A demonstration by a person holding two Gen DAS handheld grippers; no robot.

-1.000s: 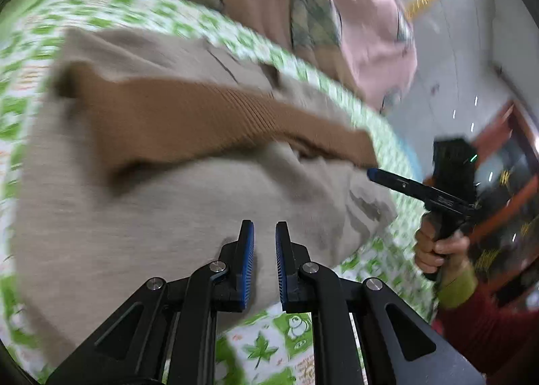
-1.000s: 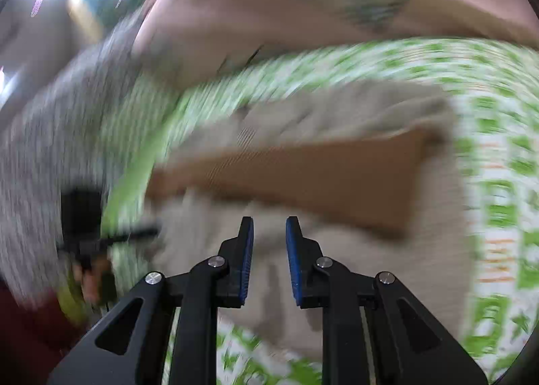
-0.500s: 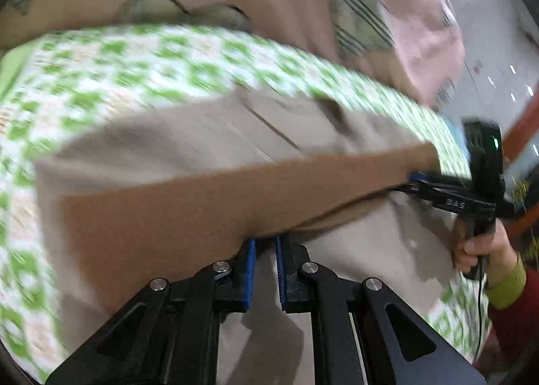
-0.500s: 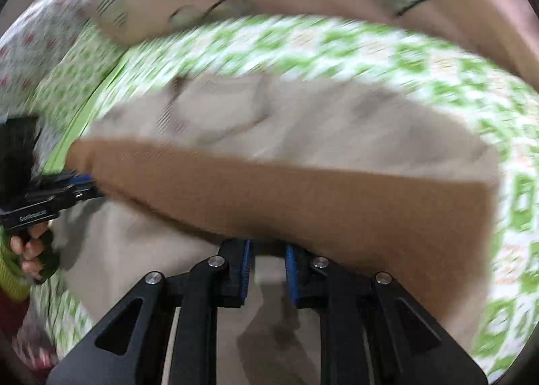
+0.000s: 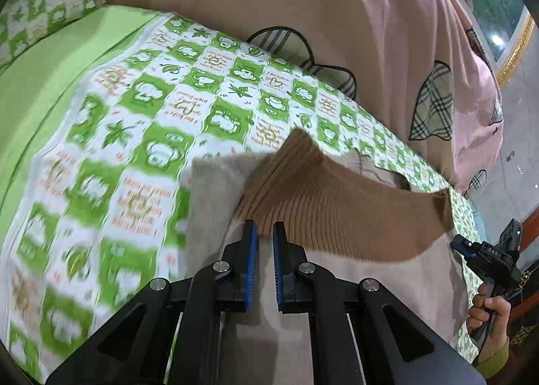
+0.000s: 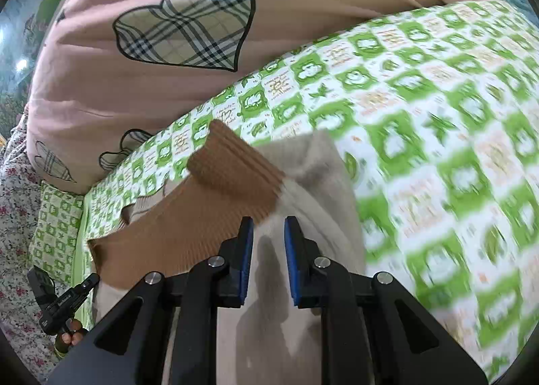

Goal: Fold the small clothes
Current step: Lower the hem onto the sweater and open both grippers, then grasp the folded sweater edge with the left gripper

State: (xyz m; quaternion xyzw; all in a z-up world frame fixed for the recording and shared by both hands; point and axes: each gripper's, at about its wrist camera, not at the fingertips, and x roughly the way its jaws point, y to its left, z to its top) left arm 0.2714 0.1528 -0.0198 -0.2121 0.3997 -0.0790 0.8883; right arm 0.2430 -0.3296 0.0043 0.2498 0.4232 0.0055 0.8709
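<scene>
My left tool (image 5: pixel 265 233) sits at 6 o'clock in its own view, its blue pads a narrow slit apart with nothing between them. Its tips rest just at the near edge of the brown ribbed band (image 5: pixel 337 203) of the garment (image 5: pixel 215 196). I read it as slightly parted, gripping nothing.

My right tool (image 6: pixel 268 228) also sits at 6 o'clock in its view, jaws wider apart and empty, hovering over the beige body of the garment (image 6: pixel 320 183). The brown band (image 6: pixel 232 172) touches the left pad's tip at about 11 o'clock from it.

The garment lies on the bed (image 5: pixel 145 122), beige knit with the band folded across it. In the left view the band runs from 12 o'clock of the tool out toward 3 o'clock, one corner standing up. In the right view it runs toward 9 o'clock, its near end curled over.

At 4 o'clock in the left view I see the right tool (image 5: pixel 470 248) from outside, near the band's far end but apart from it, with the hand (image 5: pixel 490 314) below. At 8 o'clock in the right view the left tool (image 6: pixel 89 284) shows likewise.

Beyond, the green-checked sheet (image 6: pixel 421 108) spreads out, and a pink quilt (image 6: pixel 141 82) with plaid hearts lies at 12 o'clock.
</scene>
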